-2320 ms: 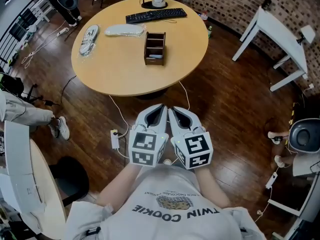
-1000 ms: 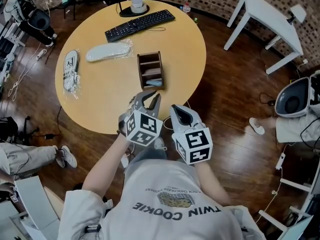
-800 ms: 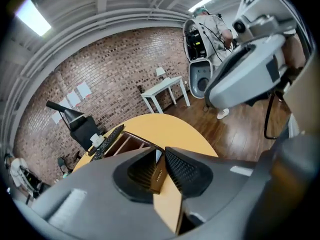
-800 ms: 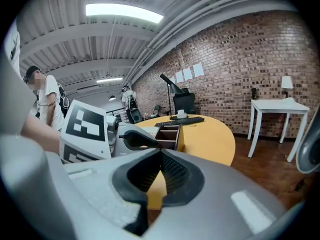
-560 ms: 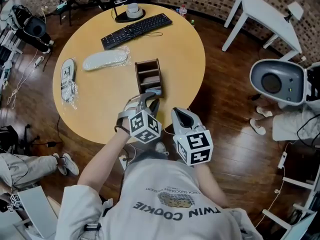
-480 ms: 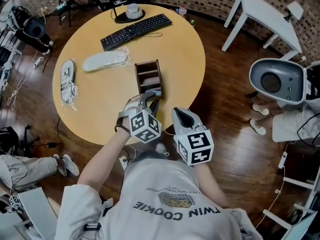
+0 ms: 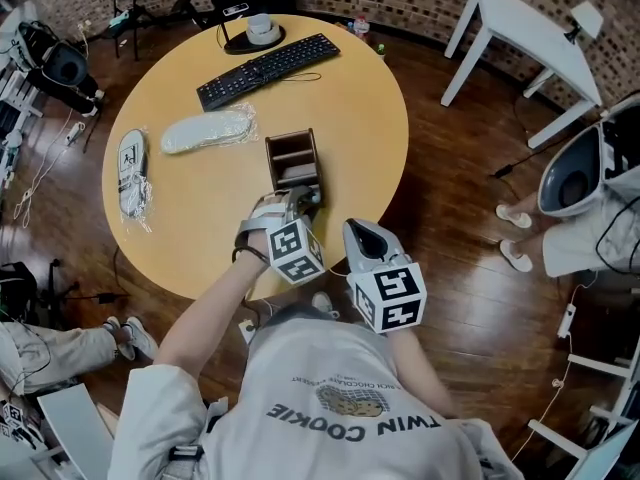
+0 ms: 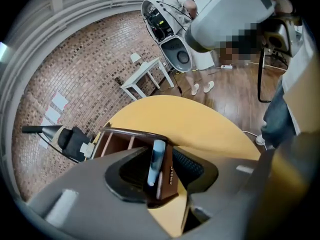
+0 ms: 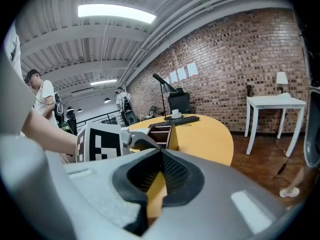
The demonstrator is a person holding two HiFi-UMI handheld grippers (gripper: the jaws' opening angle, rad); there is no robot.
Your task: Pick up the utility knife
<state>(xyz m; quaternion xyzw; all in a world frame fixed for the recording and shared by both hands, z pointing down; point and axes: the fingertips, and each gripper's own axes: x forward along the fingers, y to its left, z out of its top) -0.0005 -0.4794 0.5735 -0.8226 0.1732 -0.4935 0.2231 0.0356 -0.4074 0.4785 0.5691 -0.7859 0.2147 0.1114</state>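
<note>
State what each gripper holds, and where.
Nothing. Left gripper jaws are opening around the pale blue utility knife in the brown wooden organiser; right gripper empty.

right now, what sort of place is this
Probably an office or studio workspace. A round table holds a keyboard and a desk organizer. There is a brick wall behind it and a white side table on the wood floor.

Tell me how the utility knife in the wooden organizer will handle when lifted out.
The utility knife looks slim and rigid, so it is probably light and unbending. Its smooth pale-blue body may slip in a loose pinch. It stands leaning in the end compartment of the organizer, so a sideways pull might drag the organizer.
</note>
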